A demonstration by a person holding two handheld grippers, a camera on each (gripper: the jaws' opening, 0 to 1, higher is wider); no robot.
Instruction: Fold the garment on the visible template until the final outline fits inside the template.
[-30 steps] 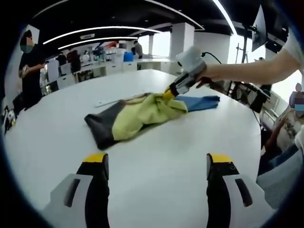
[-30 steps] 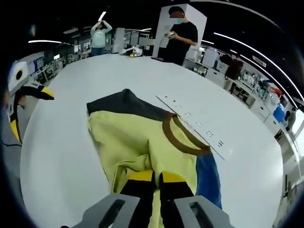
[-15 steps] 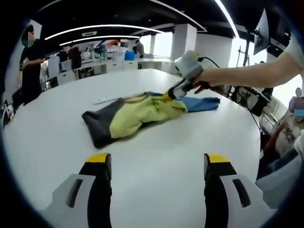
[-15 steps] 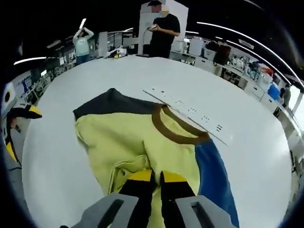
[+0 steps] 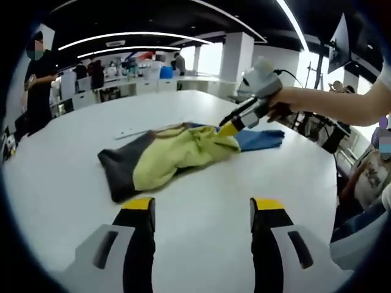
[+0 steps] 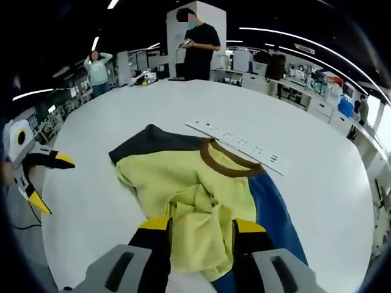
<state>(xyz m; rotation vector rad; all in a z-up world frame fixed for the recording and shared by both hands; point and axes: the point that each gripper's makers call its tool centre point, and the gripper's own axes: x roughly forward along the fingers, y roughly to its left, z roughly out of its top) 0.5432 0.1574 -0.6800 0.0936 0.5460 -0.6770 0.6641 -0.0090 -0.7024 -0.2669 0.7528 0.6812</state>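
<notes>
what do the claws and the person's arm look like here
Each claw, left and right, has two black jaws tipped in yellow, on light grey housings with dark slots. In the left gripper view the right one carries a pale grey body with a dark cable trailing behind. The person's forearm is bare.

shirt (image 6: 201, 201): near hem runs under the right gripper (image 6: 202, 227) in the right gripper view; lower edge not seen
blue sleeve (image 6: 269, 220): cut off at bottom of the right gripper view
strip (image 6: 238, 145): printed marks too small to read; in the left gripper view mostly behind the shirt
right gripper's jaws, left gripper view: tips against the yellow cloth; gap cannot be told
template outline: cannot be made out on the table (image 5: 201, 238)
table: far edges lost in the curved view
</notes>
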